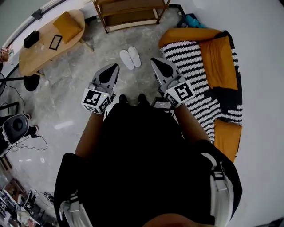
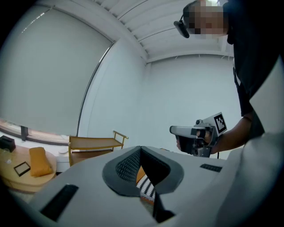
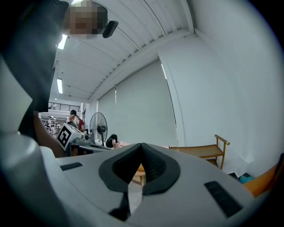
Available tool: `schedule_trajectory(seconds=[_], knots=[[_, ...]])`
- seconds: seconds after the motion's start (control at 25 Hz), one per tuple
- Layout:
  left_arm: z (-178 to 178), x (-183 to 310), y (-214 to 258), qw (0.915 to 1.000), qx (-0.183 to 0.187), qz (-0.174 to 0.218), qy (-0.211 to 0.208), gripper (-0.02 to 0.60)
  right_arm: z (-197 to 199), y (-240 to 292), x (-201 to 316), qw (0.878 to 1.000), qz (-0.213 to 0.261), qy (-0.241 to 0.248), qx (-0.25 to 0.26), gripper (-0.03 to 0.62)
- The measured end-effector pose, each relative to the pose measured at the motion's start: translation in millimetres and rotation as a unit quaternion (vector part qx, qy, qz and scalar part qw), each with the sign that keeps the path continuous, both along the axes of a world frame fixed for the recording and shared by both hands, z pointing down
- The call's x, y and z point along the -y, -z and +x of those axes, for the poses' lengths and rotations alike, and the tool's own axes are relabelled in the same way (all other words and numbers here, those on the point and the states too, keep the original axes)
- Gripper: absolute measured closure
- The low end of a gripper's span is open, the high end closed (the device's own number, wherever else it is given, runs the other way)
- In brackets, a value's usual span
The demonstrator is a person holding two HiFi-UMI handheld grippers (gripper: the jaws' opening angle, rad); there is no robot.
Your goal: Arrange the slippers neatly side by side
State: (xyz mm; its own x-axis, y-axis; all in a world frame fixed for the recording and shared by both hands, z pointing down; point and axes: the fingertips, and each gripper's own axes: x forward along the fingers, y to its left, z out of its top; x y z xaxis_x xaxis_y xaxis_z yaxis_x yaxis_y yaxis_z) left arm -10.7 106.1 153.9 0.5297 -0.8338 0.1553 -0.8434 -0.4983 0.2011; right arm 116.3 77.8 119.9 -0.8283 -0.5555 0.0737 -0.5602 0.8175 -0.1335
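Two white slippers lie side by side on the grey floor, ahead of the person's feet in the head view. My left gripper hangs in the air to the left of and nearer than the pair, its jaws shut with nothing in them. My right gripper is held level with it to the right of the slippers, also shut and empty. In the left gripper view the jaw tips meet and point towards a wall. The right gripper view shows its tips touching too. Neither gripper view shows the slippers.
A wooden oval table with a yellow cushion stands at the far left. A wooden shelf cart is beyond the slippers. An orange sofa with a striped blanket fills the right side. A dark speaker and cables sit at the left.
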Motion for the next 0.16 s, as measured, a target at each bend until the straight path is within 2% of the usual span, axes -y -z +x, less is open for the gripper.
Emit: schedule_trajectory(seconds=[0.16], knots=[[-11.8, 0.0, -8.3, 0.9999, -0.007, -0.008, 0.003, 0.568, -9.3, -5.0, -2.3, 1.000, -0.006, 0.003, -0.011, 0.565]])
